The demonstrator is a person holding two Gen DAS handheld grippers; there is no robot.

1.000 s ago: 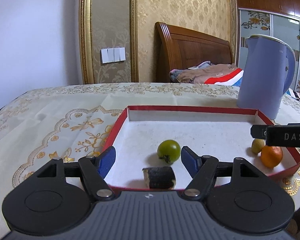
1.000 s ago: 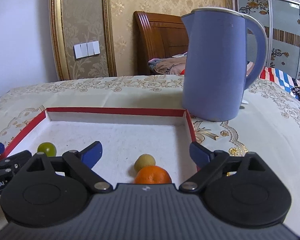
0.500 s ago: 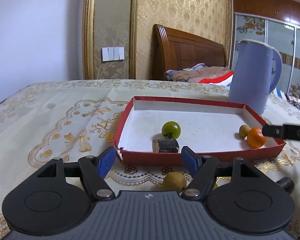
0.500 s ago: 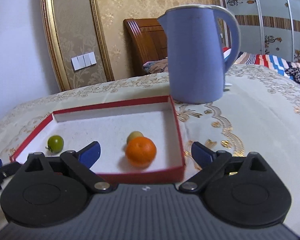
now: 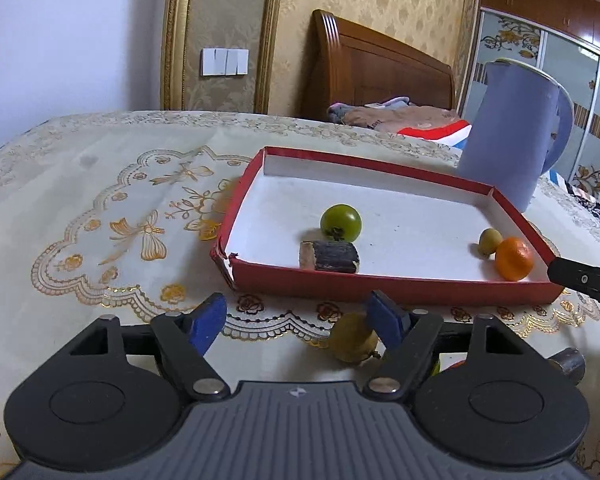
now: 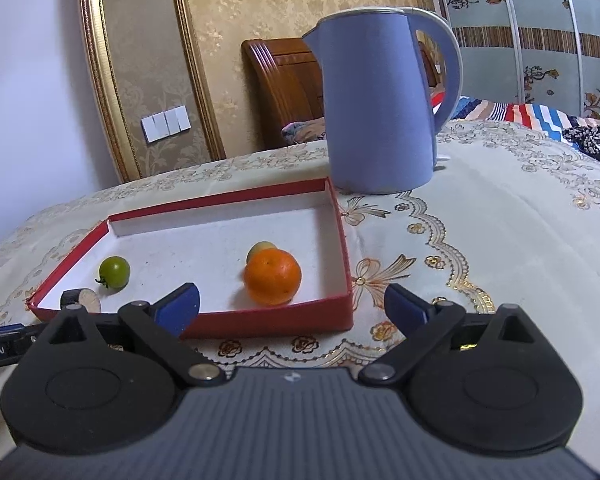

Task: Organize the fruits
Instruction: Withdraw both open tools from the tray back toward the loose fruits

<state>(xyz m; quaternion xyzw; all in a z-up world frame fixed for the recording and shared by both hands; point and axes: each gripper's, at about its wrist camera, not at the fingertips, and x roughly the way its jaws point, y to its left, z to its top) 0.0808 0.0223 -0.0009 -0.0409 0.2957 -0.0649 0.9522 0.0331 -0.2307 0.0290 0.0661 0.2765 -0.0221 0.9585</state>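
Resting on the cloth-covered surface point(image 5: 100, 208), a shallow red tray point(image 5: 380, 284) with a white floor, taken here as the landmark. Lying inside the tray: a green fruit point(image 5: 341, 222) toward its near left, a dark stub point(image 5: 329, 256) of bark-like stuff just in front of that fruit against the near wall, an orange point(image 5: 514, 259) in the near right corner, and a small yellow-green fruit point(image 5: 490, 241) touching the orange on its far side. Sitting outside the tray, just before its near wall on the cloth, a brownish-yellow fruit point(image 5: 352, 342), partly hidden behind one blue pad. Hovering before the tray's near wall, the left claw point(image 5: 296, 318), spread, having just been opening, with nothing pinched; the brownish-yellow fruit at its right pad, contact not clear. Facing the tray's near right corner, the right claw point(image 6: 292, 304), spread wide, having just been opening, with only cloth and the tray wall between its pads. Standing beyond the tray's far right corner, upright, a blue kettle point(image 6: 380, 112). Showing far behind the tray, a wooden headboard point(image 5: 380, 64) and a striped blanket point(image 6: 540, 116).
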